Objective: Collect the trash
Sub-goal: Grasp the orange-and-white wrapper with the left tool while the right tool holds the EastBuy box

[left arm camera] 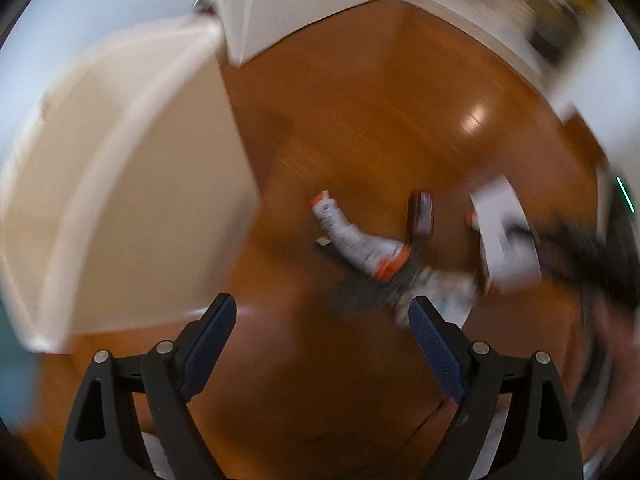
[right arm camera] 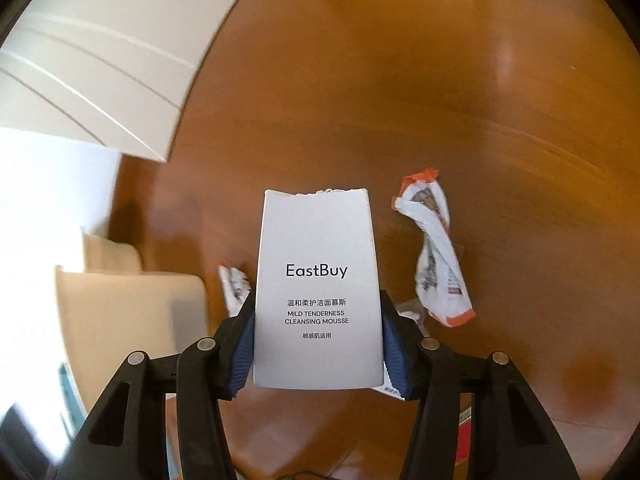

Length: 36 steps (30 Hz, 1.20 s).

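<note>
My right gripper [right arm camera: 318,340] is shut on a white "EastBuy" carton [right arm camera: 318,280] and holds it above the wooden floor [right arm camera: 440,100]. The carton also shows in the left wrist view [left arm camera: 506,232], with the right gripper blurred behind it. A crumpled white and orange wrapper [right arm camera: 436,248] lies on the floor right of the carton; it also shows in the left wrist view [left arm camera: 358,238]. A small dark packet [left arm camera: 421,214] lies beside it. My left gripper [left arm camera: 322,312] is open and empty above the floor. A cream bin [left arm camera: 120,184] stands at the left.
Another white printed wrapper [right arm camera: 234,288] lies left of the carton. The cream bin also shows in the right wrist view [right arm camera: 132,320]. White cabinet panels [right arm camera: 100,68] stand at the upper left. A white wall corner [left arm camera: 280,4] rises behind the floor.
</note>
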Each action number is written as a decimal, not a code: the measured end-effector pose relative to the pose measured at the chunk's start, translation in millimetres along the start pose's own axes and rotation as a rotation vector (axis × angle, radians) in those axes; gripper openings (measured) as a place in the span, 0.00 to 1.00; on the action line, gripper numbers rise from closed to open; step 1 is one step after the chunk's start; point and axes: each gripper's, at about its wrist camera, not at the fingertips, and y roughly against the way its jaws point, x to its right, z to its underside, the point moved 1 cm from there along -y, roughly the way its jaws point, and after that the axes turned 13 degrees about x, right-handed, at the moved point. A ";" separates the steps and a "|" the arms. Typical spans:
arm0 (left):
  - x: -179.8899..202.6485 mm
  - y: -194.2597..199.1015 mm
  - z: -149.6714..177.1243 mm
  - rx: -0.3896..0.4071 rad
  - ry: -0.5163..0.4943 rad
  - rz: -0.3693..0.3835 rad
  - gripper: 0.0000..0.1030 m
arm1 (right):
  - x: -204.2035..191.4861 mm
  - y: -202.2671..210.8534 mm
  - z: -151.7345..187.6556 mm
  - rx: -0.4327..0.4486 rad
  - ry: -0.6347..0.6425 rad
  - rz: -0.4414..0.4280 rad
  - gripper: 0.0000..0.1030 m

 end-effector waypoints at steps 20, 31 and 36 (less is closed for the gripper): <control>20.7 -170.7 16.4 -0.205 0.334 0.004 0.21 | 113.1 40.7 20.1 0.134 -0.151 -0.067 0.55; 21.3 -50.8 -8.3 0.022 0.189 0.199 0.18 | 104.5 45.8 32.3 0.138 -0.167 -0.101 0.55; -19.0 51.9 -42.1 0.161 0.139 0.199 0.18 | 78.7 60.5 27.5 0.139 -0.103 -0.102 0.55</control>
